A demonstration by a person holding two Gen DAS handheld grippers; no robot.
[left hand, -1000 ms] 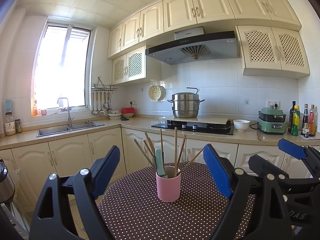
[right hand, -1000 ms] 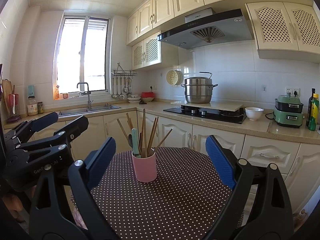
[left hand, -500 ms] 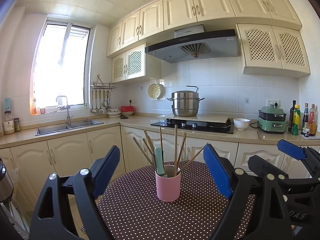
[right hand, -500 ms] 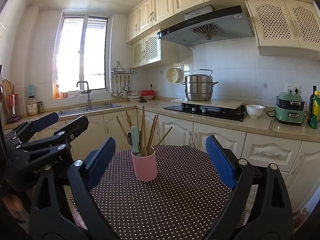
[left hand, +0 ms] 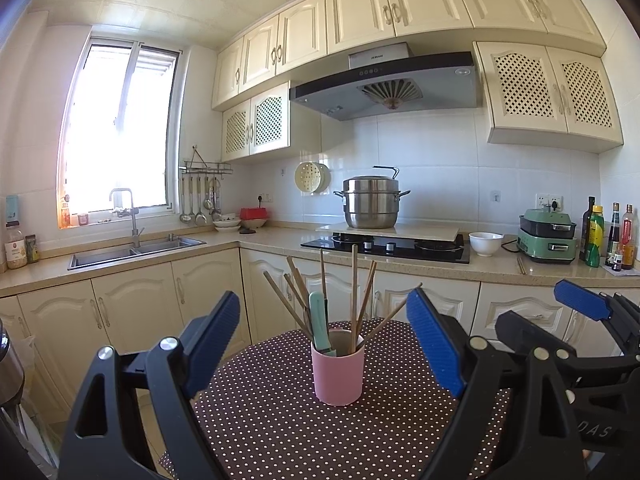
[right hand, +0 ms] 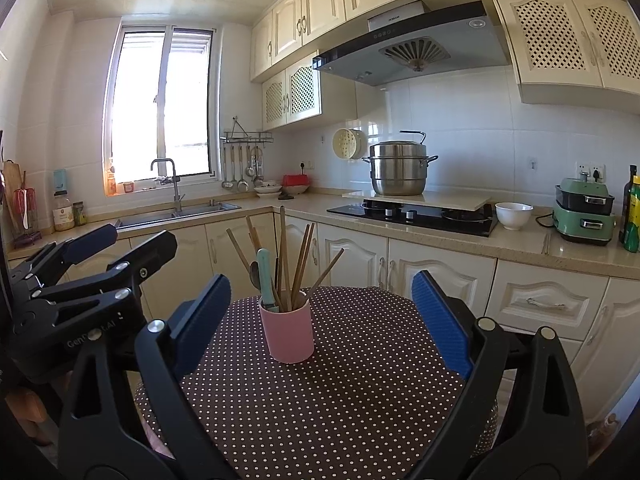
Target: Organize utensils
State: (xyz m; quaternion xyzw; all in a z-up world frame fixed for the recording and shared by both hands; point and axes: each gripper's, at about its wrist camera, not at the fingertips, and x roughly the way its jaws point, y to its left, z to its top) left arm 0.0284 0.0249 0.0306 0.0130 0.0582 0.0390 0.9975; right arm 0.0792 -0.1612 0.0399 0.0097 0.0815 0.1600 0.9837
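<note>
A pink cup (left hand: 338,372) stands upright on a round table with a brown polka-dot cloth (left hand: 280,432). It holds several wooden chopsticks (left hand: 354,292), a mint-handled utensil (left hand: 319,322) and a spoon (right hand: 254,275). The cup also shows in the right wrist view (right hand: 287,333). My left gripper (left hand: 324,344) is open and empty, held back from the cup. My right gripper (right hand: 320,320) is open and empty, also short of the cup. The right gripper shows at the right edge of the left view (left hand: 584,308), and the left gripper at the left of the right view (right hand: 92,240).
Cream cabinets and a counter run behind the table, with a sink (left hand: 132,246), a steel pot (left hand: 370,202) on the hob, a white bowl (left hand: 485,243), a green appliance (left hand: 547,236) and bottles (left hand: 608,236). Ladles hang on a rack (left hand: 200,200).
Both views have drifted slightly; the cup sits a touch lower and nearer in frame. Both grippers stay open and nothing was taken hold of.
</note>
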